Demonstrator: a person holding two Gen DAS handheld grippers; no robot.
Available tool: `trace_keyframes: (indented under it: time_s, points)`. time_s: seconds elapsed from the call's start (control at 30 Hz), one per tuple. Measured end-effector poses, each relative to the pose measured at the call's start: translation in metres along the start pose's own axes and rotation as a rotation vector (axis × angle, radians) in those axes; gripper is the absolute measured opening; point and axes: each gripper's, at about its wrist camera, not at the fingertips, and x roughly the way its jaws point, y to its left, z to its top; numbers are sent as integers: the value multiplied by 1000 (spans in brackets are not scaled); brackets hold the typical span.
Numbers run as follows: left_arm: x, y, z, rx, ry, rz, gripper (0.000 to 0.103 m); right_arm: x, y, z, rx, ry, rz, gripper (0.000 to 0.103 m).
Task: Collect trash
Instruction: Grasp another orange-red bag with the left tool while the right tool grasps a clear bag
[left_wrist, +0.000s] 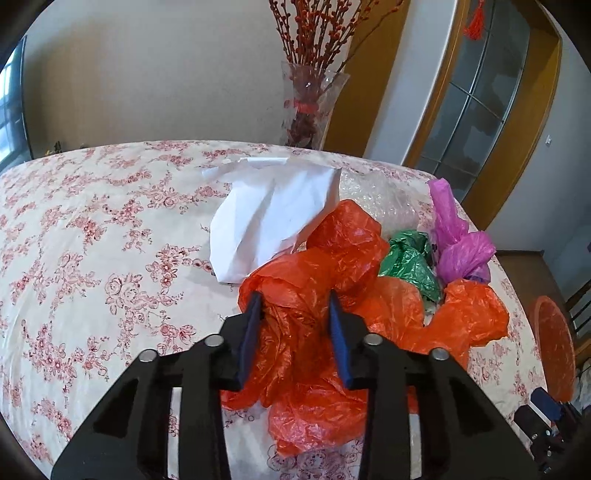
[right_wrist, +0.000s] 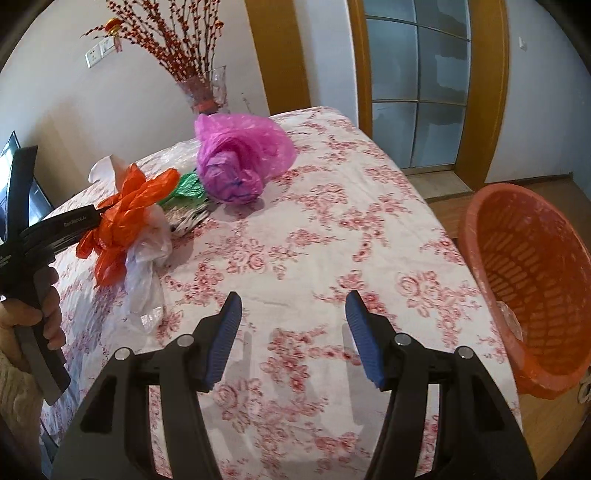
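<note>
A crumpled orange plastic bag (left_wrist: 343, 240) lies on the floral tablecloth (left_wrist: 92, 221) in a heap of trash. My left gripper (left_wrist: 295, 299) is shut on it, and the plastic bulges between the blue pads (left_wrist: 251, 332). In the right wrist view the orange bag (right_wrist: 129, 199) bunches at that gripper's tip. Beside it lie a purple bag (left_wrist: 458, 243), a green bag (left_wrist: 410, 262), white crumpled paper (left_wrist: 273, 214) and bubble wrap (left_wrist: 380, 195). My right gripper (right_wrist: 293, 299) hangs open over bare tablecloth (right_wrist: 332, 221), with nothing between its fingers.
An orange plastic basket (right_wrist: 524, 273) stands off the table's right edge, over the wooden floor. A glass vase (left_wrist: 310, 103) with red branches stands at the far edge. A clear plastic bag (right_wrist: 147, 251) lies under the orange one. A hand (right_wrist: 22, 321) grips the left tool's handle.
</note>
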Motion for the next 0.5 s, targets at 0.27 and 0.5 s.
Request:
trace_keyframes:
  time_s: [0.27, 0.5]
  points:
    - [-30, 8, -8, -9, -46, 3, 30, 7, 24, 7, -31, 11, 56, 58]
    - [-65, 26, -17, -33, -77, -1, 30, 29, 73, 18, -87, 43, 165, 57]
